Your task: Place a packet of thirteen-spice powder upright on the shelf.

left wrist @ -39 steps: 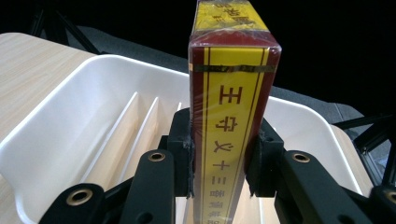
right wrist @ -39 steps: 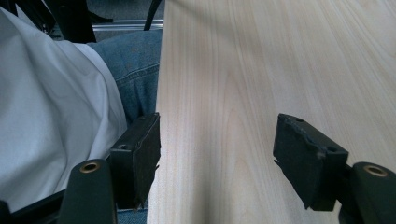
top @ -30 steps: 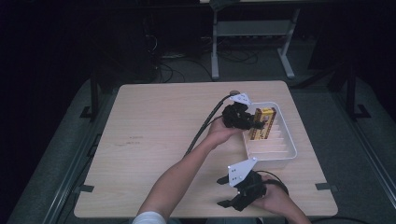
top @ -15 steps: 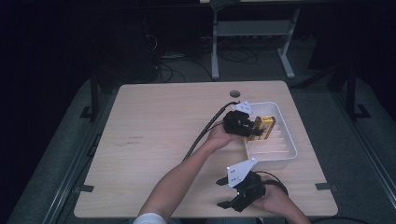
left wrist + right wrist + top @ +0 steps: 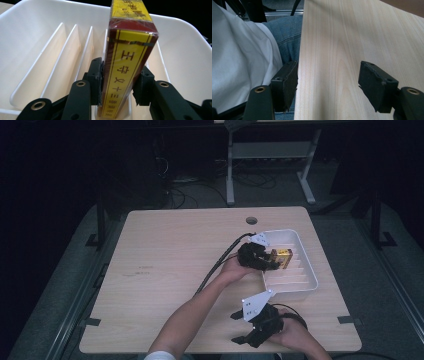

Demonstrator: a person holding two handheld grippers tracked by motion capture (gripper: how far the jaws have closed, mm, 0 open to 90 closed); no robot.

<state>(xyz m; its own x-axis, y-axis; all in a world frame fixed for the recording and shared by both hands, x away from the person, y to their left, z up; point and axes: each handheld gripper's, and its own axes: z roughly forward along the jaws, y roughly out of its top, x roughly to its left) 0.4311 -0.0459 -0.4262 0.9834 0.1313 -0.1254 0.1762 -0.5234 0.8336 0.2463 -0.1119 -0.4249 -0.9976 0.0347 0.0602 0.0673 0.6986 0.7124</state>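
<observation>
Jaws of the left gripper (image 5: 117,82) closed on a yellow-and-maroon box (image 5: 126,65), held upright over a slot of the white divided tray (image 5: 305,270) at right of centre. Right gripper (image 5: 328,85), jaws spread and empty, at the counter (image 5: 175,255) edge, bottom of frame.

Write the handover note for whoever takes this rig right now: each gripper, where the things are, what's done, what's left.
Left gripper: shut on the yellow and red box, held on edge over the white divided tray, its lower end down between the dividers.
Right gripper: open, holding nothing, at the near edge of the table.
Done: box brought to the tray at the table's right side.
Left, probably: seat the box in its slot, open the jaws and back the gripper out. Whether it already rests on the tray floor cannot be told.
</observation>
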